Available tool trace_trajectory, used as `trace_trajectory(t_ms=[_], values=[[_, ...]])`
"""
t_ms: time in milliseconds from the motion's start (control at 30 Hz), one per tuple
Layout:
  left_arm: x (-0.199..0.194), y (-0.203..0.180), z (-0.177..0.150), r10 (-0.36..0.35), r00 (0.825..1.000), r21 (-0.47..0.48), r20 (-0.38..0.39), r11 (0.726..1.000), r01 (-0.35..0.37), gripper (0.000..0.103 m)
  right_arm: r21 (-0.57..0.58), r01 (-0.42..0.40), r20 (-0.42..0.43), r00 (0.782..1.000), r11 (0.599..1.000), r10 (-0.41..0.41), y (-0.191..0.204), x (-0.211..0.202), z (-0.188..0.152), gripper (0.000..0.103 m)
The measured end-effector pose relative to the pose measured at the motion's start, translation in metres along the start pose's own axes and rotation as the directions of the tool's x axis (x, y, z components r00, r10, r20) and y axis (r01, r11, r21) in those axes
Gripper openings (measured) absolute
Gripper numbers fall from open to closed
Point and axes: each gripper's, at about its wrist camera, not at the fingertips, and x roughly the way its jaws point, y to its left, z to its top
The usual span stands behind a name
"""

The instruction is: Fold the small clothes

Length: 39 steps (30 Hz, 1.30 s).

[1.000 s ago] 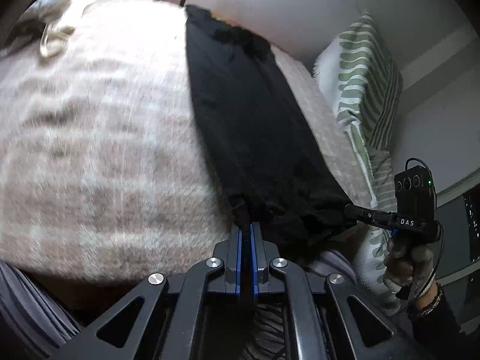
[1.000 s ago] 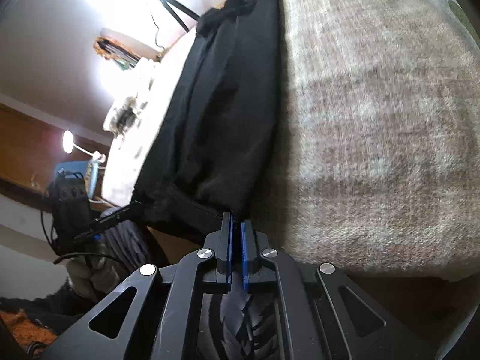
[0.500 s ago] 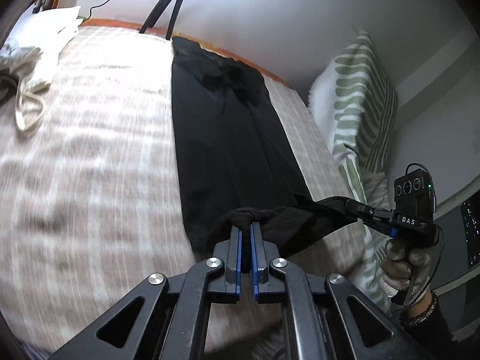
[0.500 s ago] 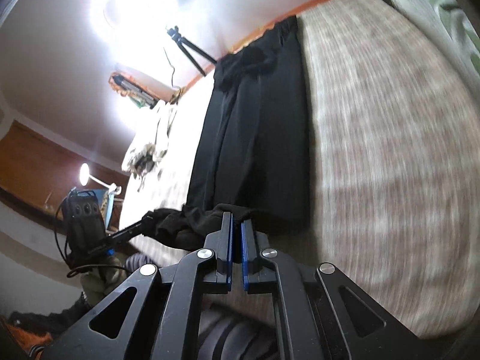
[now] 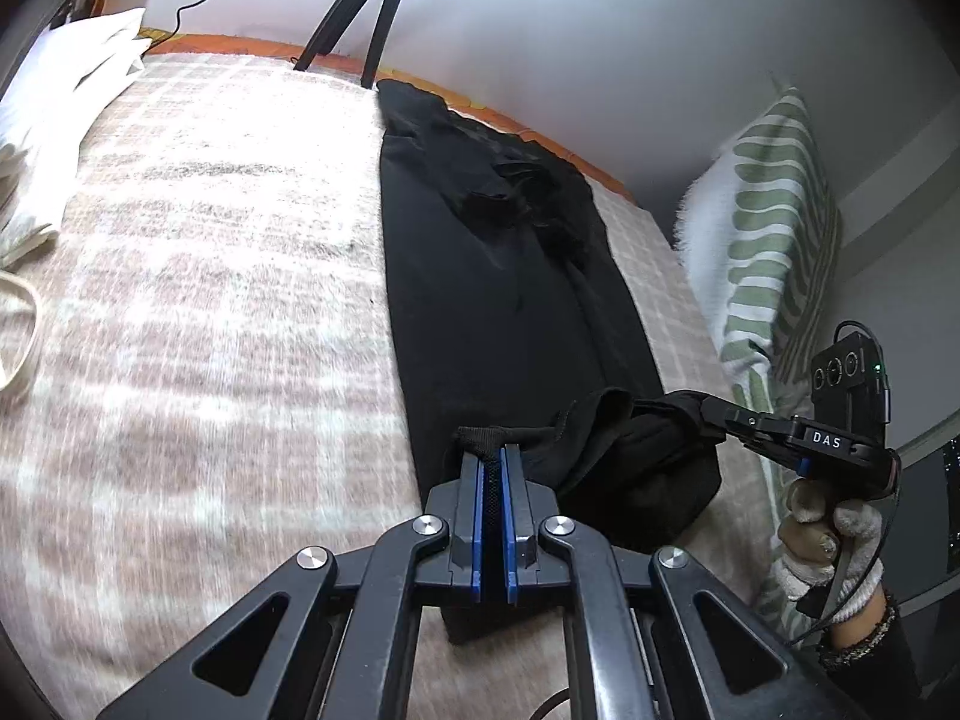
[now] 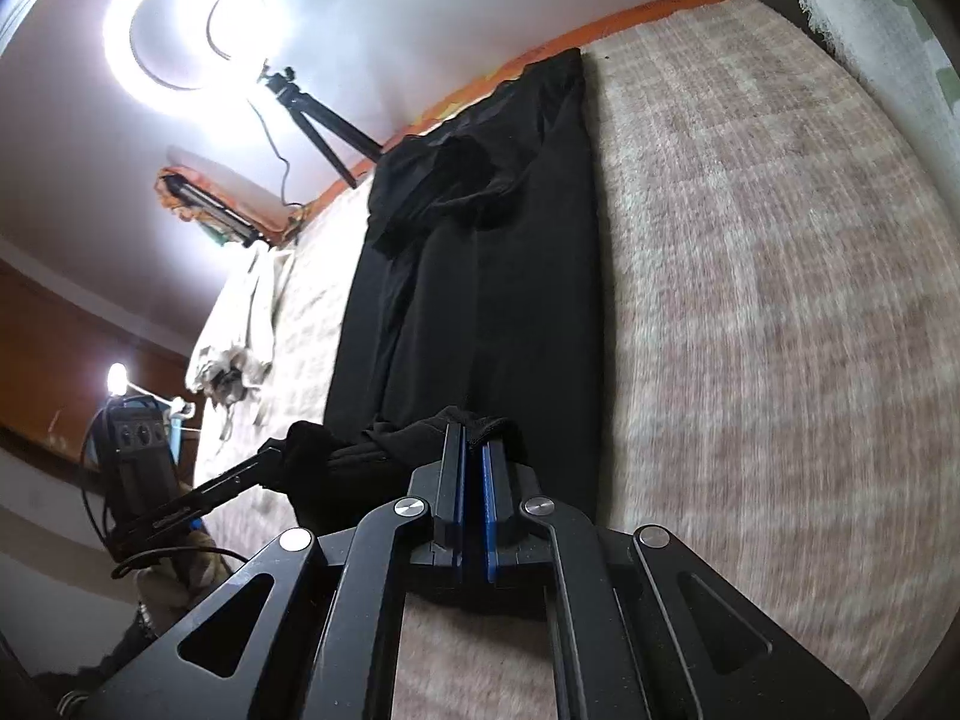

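A long black garment (image 5: 504, 300) lies lengthwise on the beige checked blanket (image 5: 210, 300), also in the right wrist view (image 6: 480, 276). My left gripper (image 5: 492, 456) is shut on the near left corner of the black garment's hem. My right gripper (image 6: 473, 438) is shut on the near right corner; it also shows in the left wrist view (image 5: 714, 408). The near end is lifted off the blanket and carried over the flat part. The left gripper shows in the right wrist view (image 6: 270, 456).
A green-striped white pillow (image 5: 762, 252) stands at the right edge of the bed. White clothes (image 5: 54, 120) lie at the left. A tripod (image 5: 366, 12) with a ring light (image 6: 180, 30) stands behind the far bed edge.
Both grippers have lifted the near end of the black garment and moved it forward over the bed, toward the far end. The near hem now hangs slack between them.
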Motion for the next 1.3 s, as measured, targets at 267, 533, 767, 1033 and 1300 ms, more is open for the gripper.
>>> trace_trajectory(t_ms=[267, 533, 767, 1033, 1300], values=[[0.016, 0.000, 0.014, 0.029, 1.000, 0.021, 0.009, 0.999, -0.029, 0.019, 0.034, 0.045, -0.001, 0.999, 0.998, -0.045, -0.012, 0.012, 0.013, 0.003], [-0.016, 0.001, 0.009, 0.041, 0.997, 0.078, 0.066, 0.996, -0.046, 0.035, 0.026, 0.107, 0.041, 0.993, 0.994, -0.108, -0.015, -0.008, 0.012, 0.012], [-0.003, -0.016, -0.011, 0.010, 0.998, 0.183, -0.067, 0.983, 0.002, 0.029, -0.142, 0.012, -0.005, 1.000, 0.990, -0.013, 0.010, -0.012, -0.018, 0.012], [0.022, -0.031, -0.015, 0.086, 0.992, 0.268, -0.095, 0.962, -0.058, 0.028, -0.264, 0.027, -0.113, 0.992, 0.964, -0.059, 0.023, 0.026, -0.030, 0.012], [0.035, -0.033, 0.014, 0.188, 0.982, 0.322, -0.001, 0.930, -0.178, 0.027, -0.302, 0.067, -0.117, 0.987, 0.951, -0.107, 0.024, 0.044, -0.008, 0.012]])
